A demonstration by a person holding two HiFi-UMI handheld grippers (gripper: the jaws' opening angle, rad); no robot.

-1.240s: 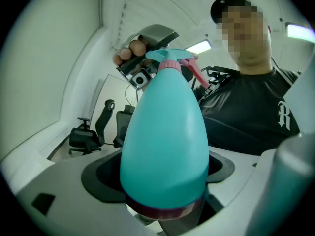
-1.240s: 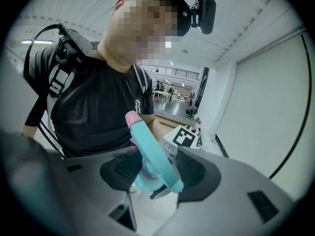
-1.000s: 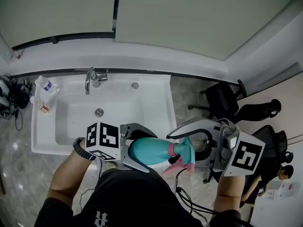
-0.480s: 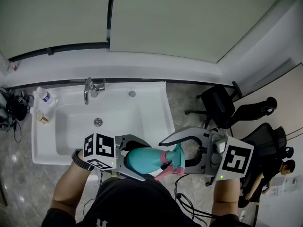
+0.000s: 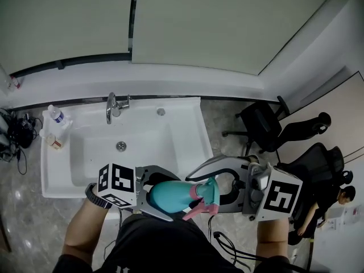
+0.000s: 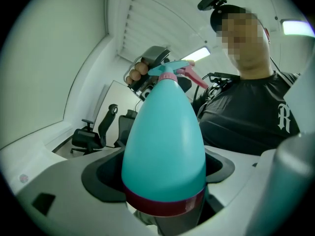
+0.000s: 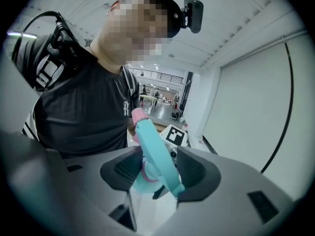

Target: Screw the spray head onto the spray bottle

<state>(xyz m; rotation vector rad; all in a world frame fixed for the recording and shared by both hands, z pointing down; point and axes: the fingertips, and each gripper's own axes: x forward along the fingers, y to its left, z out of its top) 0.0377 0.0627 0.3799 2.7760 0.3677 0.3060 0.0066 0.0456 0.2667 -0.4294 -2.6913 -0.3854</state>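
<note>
Change first: against the sink (image 5: 190, 135), the left gripper (image 5: 160, 194), right gripper (image 5: 206, 194) and bottle (image 5: 173, 191) have slid a little as one block compared with a second ago. No twist shows between the two grippers, and neither grip has altered. My read is that this is a carry or a reposition, not a screwing stroke.

The bottle is held in the air just in front of the person's torso, near the sink's front edge, lying roughly level. The left fingers are clamped around its wide base end. The right fingers stand fairly wide but are closed on the spray head (image 5: 209, 192).

The bottle has a teal egg-shaped body with a dark red band (image 6: 165, 203) at the base. The teal spray head sits on the neck, with a pink collar (image 5: 195, 190) and a pink trigger (image 5: 196, 211) pointing down. Can't tell whether the thread is fully tight.
</note>
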